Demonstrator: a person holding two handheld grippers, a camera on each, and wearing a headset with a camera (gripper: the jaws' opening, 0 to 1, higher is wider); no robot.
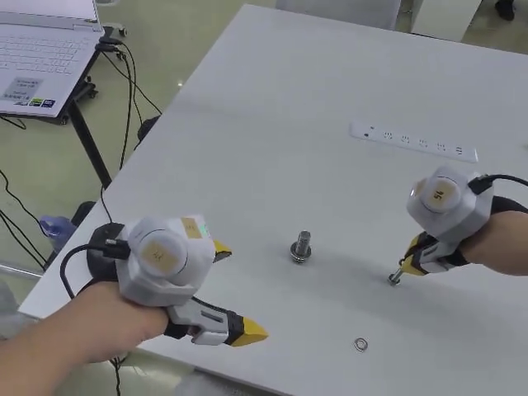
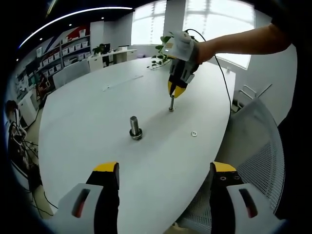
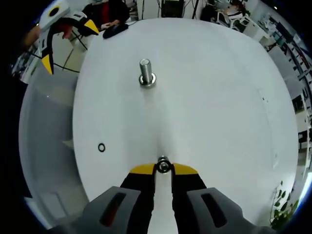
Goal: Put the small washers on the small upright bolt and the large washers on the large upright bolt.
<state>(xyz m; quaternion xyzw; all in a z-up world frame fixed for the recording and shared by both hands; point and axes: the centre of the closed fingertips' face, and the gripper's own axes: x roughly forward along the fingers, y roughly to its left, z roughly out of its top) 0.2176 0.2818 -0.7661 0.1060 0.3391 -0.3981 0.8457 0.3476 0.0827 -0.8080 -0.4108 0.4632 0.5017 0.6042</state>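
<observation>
The large upright bolt (image 1: 302,246) stands mid-table with washers around its base; it also shows as the large bolt (image 2: 135,127) and the large bolt (image 3: 146,73). The thin small bolt (image 1: 394,279) stands to its right. My right gripper (image 1: 410,264) hovers just over that bolt's top, jaws nearly together on a small round washer (image 3: 163,165) directly above the small bolt (image 2: 171,103). A loose washer (image 1: 360,344) lies flat near the front edge, also seen as the loose washer (image 3: 101,147). My left gripper (image 1: 238,293) is open and holds nothing, near the table's front left.
A white power strip (image 1: 412,142) lies at the back right of the white table (image 1: 272,124). A laptop (image 1: 41,49) sits on a stand beyond the table's left edge, with cables hanging. A mesh chair (image 2: 253,146) stands by the front edge.
</observation>
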